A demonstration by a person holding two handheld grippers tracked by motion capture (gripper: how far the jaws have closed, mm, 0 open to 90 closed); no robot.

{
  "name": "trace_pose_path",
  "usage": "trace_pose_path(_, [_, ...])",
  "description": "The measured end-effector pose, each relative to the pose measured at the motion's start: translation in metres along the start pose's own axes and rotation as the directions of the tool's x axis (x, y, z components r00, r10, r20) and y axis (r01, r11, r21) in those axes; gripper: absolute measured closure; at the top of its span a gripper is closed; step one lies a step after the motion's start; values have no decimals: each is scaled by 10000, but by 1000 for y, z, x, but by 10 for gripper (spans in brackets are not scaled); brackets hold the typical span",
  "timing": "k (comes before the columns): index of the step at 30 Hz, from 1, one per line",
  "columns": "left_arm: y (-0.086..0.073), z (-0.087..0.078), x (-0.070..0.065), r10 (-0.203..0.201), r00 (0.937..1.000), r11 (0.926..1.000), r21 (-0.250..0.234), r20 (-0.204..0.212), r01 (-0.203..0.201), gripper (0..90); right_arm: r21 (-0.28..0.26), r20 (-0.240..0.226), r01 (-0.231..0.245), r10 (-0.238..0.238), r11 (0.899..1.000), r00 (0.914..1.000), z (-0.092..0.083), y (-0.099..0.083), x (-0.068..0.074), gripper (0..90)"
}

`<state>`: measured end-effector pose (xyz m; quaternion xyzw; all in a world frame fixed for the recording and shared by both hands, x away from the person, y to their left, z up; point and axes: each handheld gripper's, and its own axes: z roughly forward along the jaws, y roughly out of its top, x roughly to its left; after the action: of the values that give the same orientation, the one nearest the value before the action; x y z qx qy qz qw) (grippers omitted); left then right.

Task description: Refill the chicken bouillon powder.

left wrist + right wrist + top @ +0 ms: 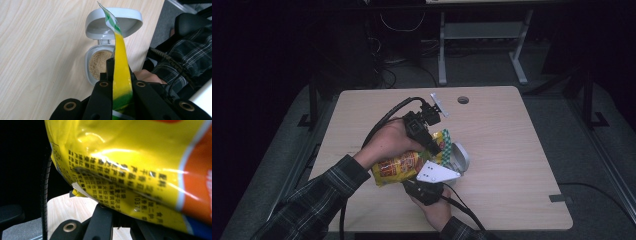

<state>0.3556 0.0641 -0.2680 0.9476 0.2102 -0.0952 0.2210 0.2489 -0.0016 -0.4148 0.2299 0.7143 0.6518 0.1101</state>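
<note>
Pouring is the step in hand: your left gripper [117, 75] is clamped on the top edge of the crinkly yellow snack bag [404, 167], your right gripper [428, 190] clamped on its lower end. Hold the bag's mouth over the open grey hinged-lid container [90, 62] on the pale wooden table [512, 150]. Tilt slowly.

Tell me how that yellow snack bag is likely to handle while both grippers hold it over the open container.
The yellow snack bag probably flexes easily: its film creases where the right gripper pinches it, and its top edge stands thin between the left gripper jaws. The glossy surface may be slippery. It likely weighs little, though contents could shift toward the open container.
</note>
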Motion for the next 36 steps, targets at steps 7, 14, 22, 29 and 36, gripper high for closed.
trace_pose_path(7, [-9,-5,3,45,9998,9991,-431,179,-37,898,189,15,19,-19,9998,10000,1,-2,0,899])
trace_pose_path(14, [-17,-13,3,68,9995,9964,-842,302,-43,899,339,48,-70,68,9994,10000,0,-4,-1,899])
trace_pose_path(22, [-29,-27,2,165,9991,9881,-1536,394,-102,900,354,106,-89,85,9993,9999,-1,-4,-4,899])
trace_pose_path(29, [-42,-36,6,341,9970,9754,-2199,694,-181,900,391,151,-181,175,9991,9997,-4,-4,-7,893])
trace_pose_path(36, [-57,-42,9,426,9943,9661,-2577,975,-161,900,461,180,-339,331,9984,9993,-8,-3,-8,899])
